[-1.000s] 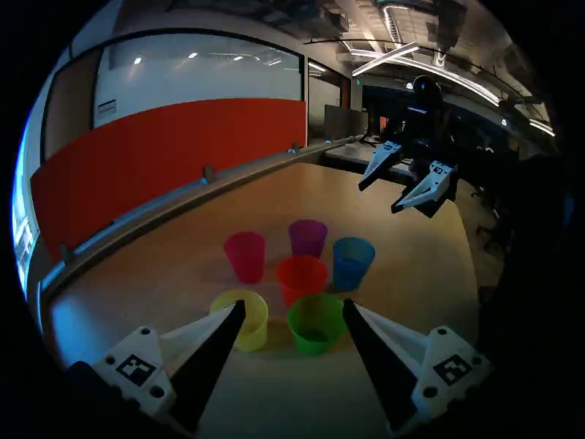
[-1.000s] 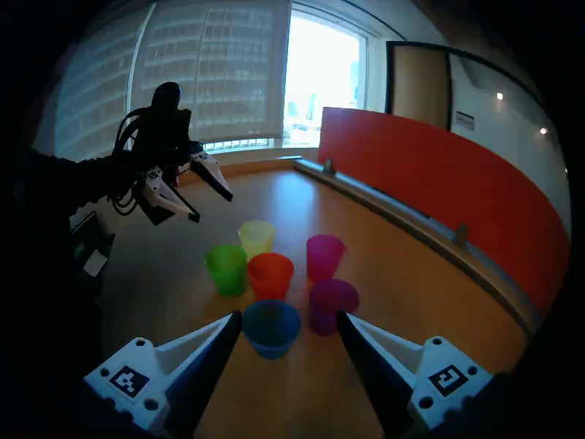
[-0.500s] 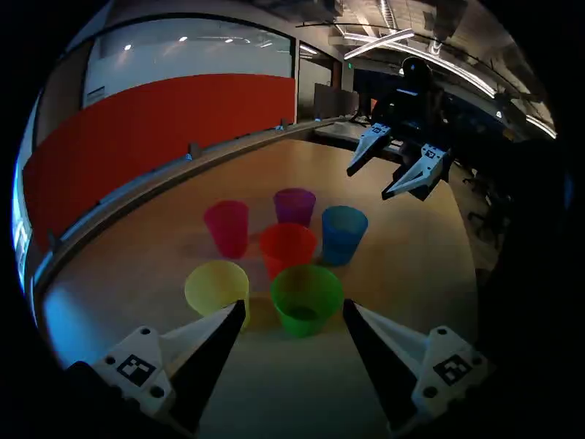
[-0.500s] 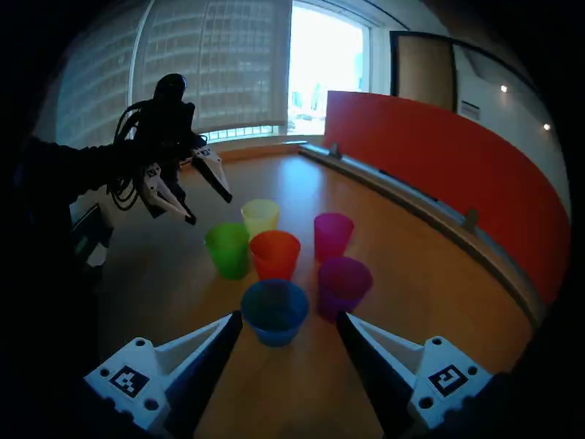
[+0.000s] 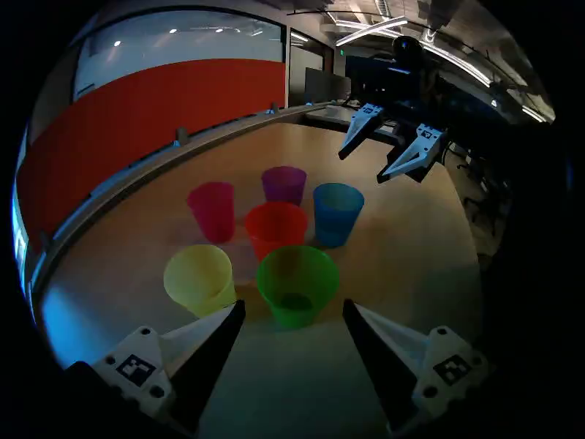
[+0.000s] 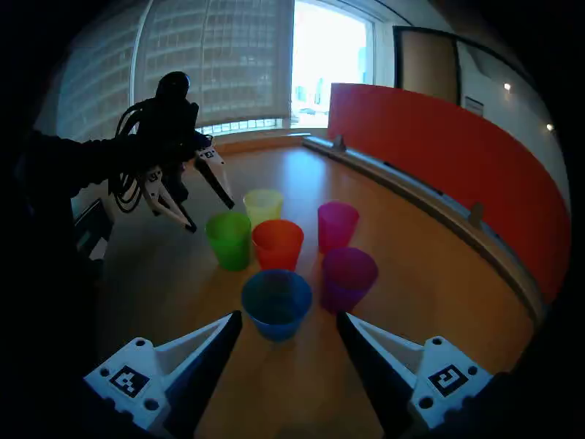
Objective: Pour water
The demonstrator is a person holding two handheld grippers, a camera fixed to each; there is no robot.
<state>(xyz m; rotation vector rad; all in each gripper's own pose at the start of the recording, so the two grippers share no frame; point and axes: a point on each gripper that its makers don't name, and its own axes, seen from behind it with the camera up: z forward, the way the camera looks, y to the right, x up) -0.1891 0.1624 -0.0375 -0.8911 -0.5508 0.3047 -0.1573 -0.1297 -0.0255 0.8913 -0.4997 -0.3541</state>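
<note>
Left gripper view: the green cup (image 5: pixel 296 282) is framed at 12 o'clock by the left gripper (image 5: pixel 292 304), held apart, as the blue cup (image 6: pixel 276 304) is by the right gripper (image 6: pixel 287 314), also apart; each is best clasped gently and squarely

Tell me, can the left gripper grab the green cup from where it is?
Probably yes. The green cup stands straight ahead of the left gripper, whose fingers are open wide, with nothing between them. The yellow cup stands close beside it and might get bumped.
</note>
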